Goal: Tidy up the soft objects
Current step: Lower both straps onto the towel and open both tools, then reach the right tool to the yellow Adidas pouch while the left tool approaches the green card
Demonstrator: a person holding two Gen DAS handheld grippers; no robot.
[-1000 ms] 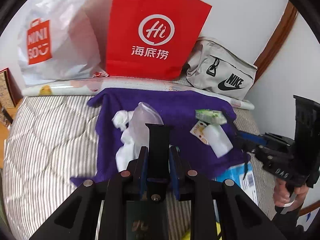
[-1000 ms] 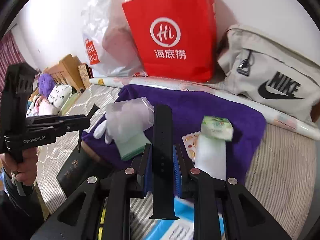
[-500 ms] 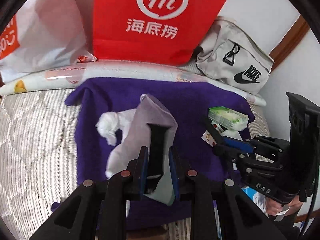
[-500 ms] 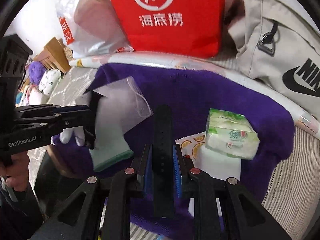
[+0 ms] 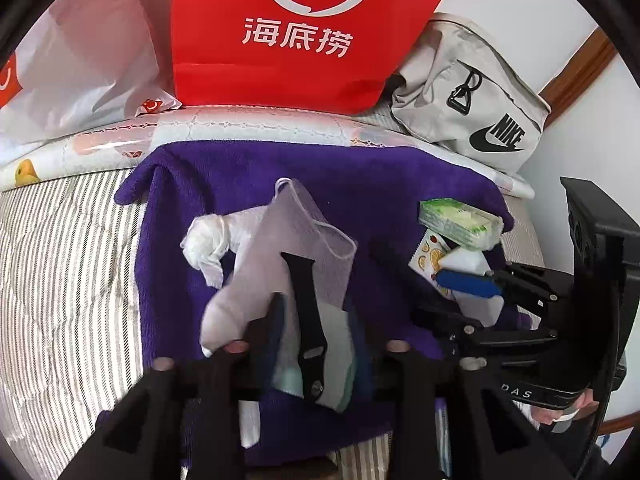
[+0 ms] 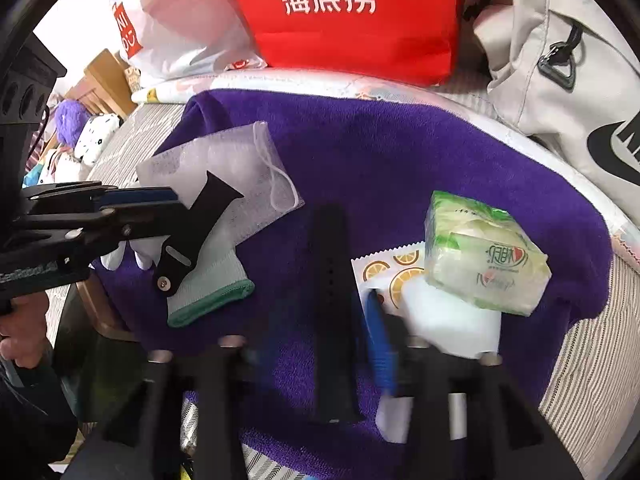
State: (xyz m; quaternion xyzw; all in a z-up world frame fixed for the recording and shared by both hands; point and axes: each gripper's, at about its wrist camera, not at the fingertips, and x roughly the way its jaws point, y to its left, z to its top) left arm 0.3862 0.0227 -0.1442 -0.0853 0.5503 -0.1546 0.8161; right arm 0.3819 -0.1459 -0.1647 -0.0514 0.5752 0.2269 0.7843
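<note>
A purple towel [image 5: 380,184] [image 6: 400,152] lies on the striped bed. On it are a white mesh pouch [image 5: 304,236] [image 6: 224,172], a white glove with green cuff [image 6: 208,288], a green tissue pack [image 5: 460,220] [image 6: 484,256] and a white sponge [image 6: 448,320]. My left gripper [image 5: 316,320] [image 6: 152,208] stands open; a black watch strap [image 5: 306,312] [image 6: 196,228] lies between its fingers on the pouch. My right gripper [image 6: 316,344] [image 5: 452,296] is open; a second black strap [image 6: 332,312] lies on the towel between its fingers.
A red paper bag [image 5: 304,32], a white plastic bag [image 5: 80,76] and a grey Nike bag [image 5: 476,108] stand against the wall behind the towel. A rolled patterned sheet [image 5: 224,132] lies along the towel's far edge. A fruit-print sachet [image 6: 384,276] lies under the sponge.
Both grippers moved forward over the towel and opened. Each had a black strap clamped before; the straps now lie loose, one on the pouch, one on the towel.
</note>
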